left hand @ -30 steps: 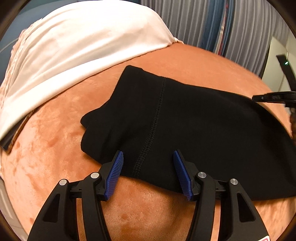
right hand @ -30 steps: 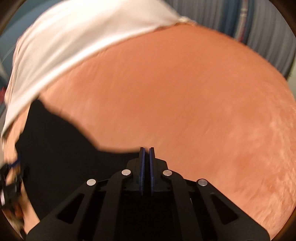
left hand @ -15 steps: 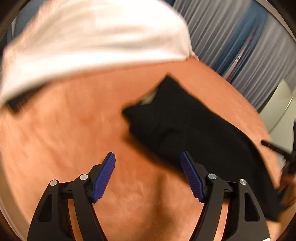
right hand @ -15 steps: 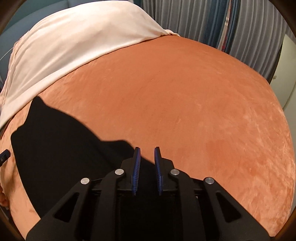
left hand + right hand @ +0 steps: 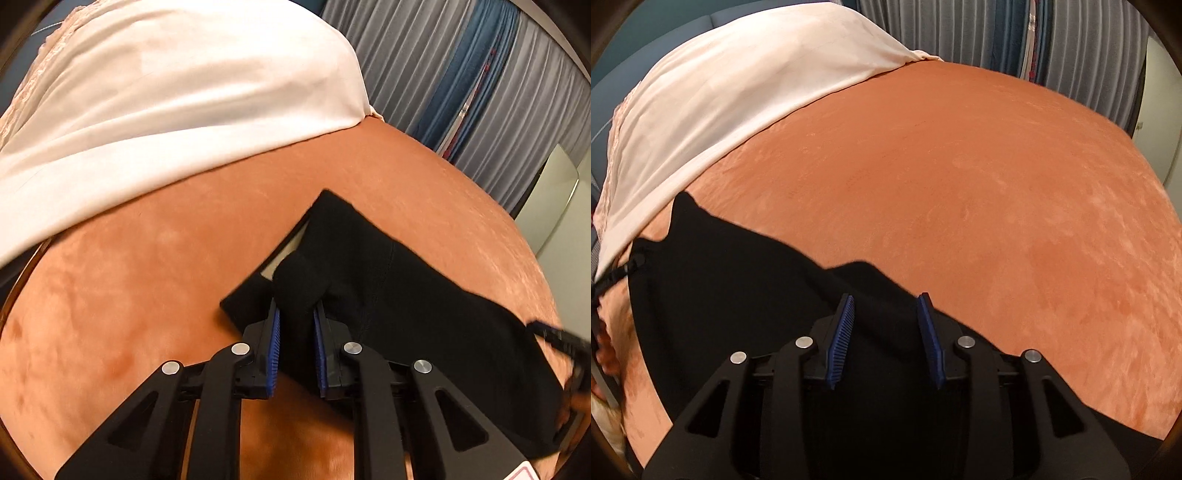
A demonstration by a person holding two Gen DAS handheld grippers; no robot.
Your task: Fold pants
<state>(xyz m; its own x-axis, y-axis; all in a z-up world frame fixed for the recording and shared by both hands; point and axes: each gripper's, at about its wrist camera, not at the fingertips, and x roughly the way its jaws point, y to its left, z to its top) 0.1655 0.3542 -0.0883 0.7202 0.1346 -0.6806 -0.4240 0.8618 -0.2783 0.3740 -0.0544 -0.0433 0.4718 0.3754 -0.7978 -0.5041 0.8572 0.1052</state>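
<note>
Black pants (image 5: 424, 310) lie on the orange plush bed cover (image 5: 147, 295), stretched from mid-bed toward the right edge in the left wrist view; same pants (image 5: 738, 295) fill the lower left of the right wrist view. Left gripper (image 5: 296, 325) jaws closing, blue pads pinching a bunched-up fold of the black fabric, which bulges up above the pad tips; a pale strip of inner lining shows just beyond the bunch. Right gripper (image 5: 887, 317) jaws opening, pads spread apart, black fabric lies under and between them but pads not pressing on it. Right gripper also shows blurred at the far right edge of the left wrist view, at the pants' far end. White sheet (image 5: 738, 92) draped over the far side of the bed, apart from the pants. Grey and blue curtains (image 5: 461, 74) behind the bed
</note>
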